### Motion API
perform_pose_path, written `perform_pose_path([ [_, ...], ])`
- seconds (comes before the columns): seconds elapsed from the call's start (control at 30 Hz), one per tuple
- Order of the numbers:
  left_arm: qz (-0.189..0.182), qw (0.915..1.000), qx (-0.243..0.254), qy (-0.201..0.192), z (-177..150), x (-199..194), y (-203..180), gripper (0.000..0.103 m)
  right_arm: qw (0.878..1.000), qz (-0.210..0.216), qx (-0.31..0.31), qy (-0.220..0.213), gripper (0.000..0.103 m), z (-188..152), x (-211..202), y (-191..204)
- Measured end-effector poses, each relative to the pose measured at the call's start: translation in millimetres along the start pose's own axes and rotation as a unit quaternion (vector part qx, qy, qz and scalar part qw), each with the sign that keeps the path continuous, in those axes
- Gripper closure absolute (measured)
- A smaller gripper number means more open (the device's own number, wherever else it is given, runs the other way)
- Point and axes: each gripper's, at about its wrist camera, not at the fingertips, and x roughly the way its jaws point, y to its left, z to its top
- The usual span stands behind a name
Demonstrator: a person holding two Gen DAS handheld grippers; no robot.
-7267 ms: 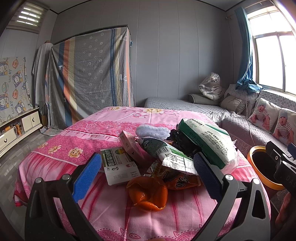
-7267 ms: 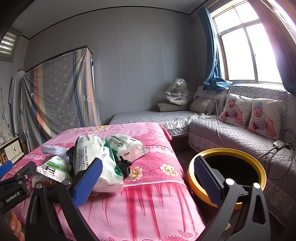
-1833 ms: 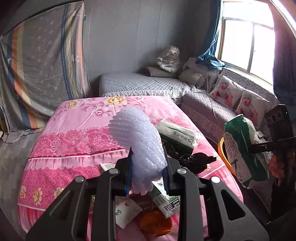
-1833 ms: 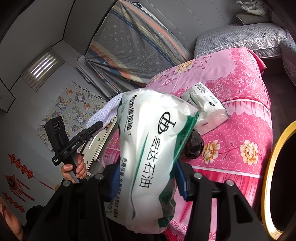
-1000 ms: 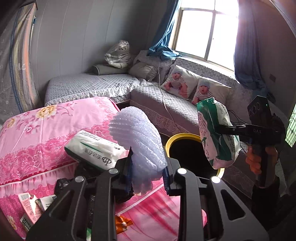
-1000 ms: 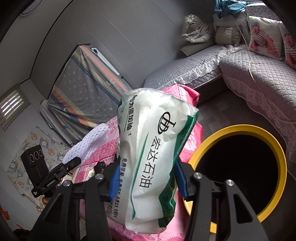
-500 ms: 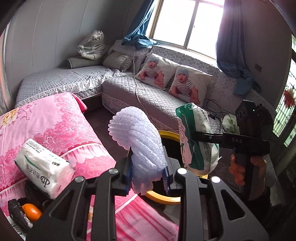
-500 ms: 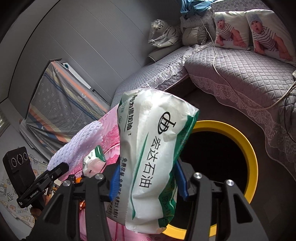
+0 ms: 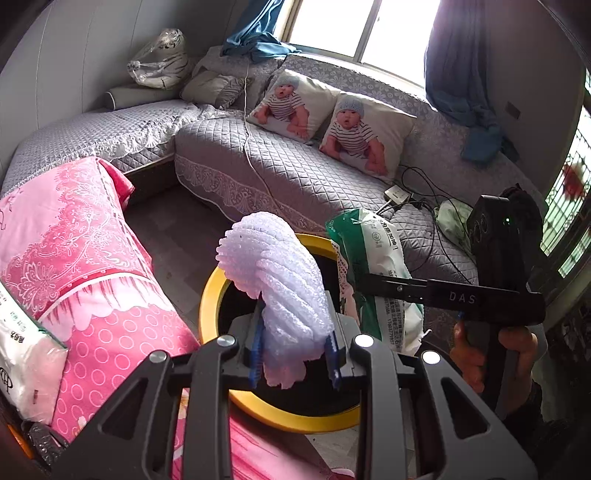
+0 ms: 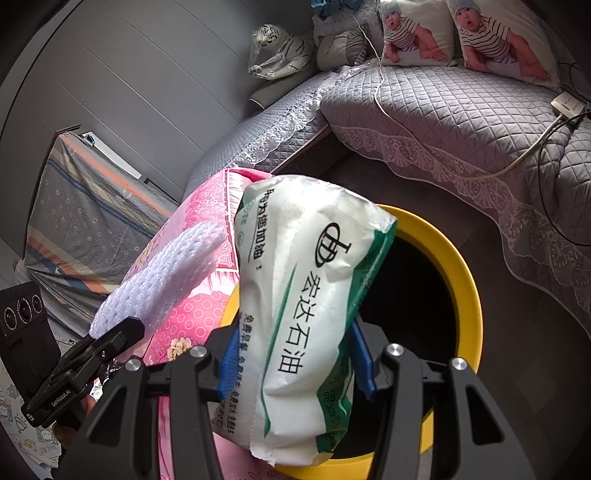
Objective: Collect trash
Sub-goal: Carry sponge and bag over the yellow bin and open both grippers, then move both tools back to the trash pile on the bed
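Trash is being held over the yellow-rimmed bin [image 9: 212, 295] by both grippers. In the left wrist view the grey quilted sofa [image 9: 295, 166] is filling the room from 10 to 2 o'clock, with two baby-print cushions [image 9: 332, 110] leaning under the bright window [image 9: 369, 33]. The pink bed cover [image 9: 74, 240] is lying at 9 o'clock, just beside the bin. Only this view is showing a white tissue pack [image 9: 22, 354] at the bed's near edge, and the window. Only the right wrist view is showing the striped cloth [image 10: 81, 214] hanging at 10 o'clock and the grey panelled wall [image 10: 147, 66].

The right gripper [image 10: 295, 363] is clenching the white and green bag [image 10: 306, 314] at its lower half. The bag's long axis is running from 6 to 12 o'clock, leaning slightly left, with its top above the bin opening. The left gripper [image 9: 294, 356] is pinching the white foam net [image 9: 273, 280], which is rising toward 11 o'clock and is hanging over the bin's near left rim.
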Motion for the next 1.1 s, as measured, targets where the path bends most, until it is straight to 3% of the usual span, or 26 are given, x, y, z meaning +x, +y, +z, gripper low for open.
perform_pose_path([
  [0.17,0.0,1.0,-0.004,0.007,1.0,10.4,-3.4,0.075,1.0,-0.007,0.001,0.002,0.051,0.3,0.6,-1.2],
  [0.23,0.011,0.9999,-0.008,0.001,1.2,11.5,-2.8,0.062,1.0,-0.015,0.008,0.0,0.044,-0.1,-1.3,-1.8],
  [0.3,0.018,0.9996,-0.021,-0.009,1.5,9.1,1.3,0.028,0.999,-0.029,0.019,-0.009,0.03,0.3,-5.2,-6.4],
  [0.5,0.023,0.9968,-0.07,-0.03,-1.8,-1.1,21.4,0.011,0.998,-0.029,0.051,-0.033,0.027,2.7,-24.4,-21.9],
  [0.77,0.063,0.9915,-0.079,-0.082,-2.2,-33.5,28.0,0.008,0.997,-0.027,0.052,-0.049,0.027,2.5,-37.5,-18.8],
  [0.9,0.078,0.9883,-0.067,-0.113,-1.8,-66.0,26.8,0.008,0.998,-0.016,0.03,-0.044,0.027,0.3,-34.2,0.6],
  [1.1,0.092,0.9855,-0.068,-0.125,-17.9,-122.7,41.9,0.008,0.999,-0.003,-0.02,-0.027,0.027,-4.6,-21.2,43.4],
])
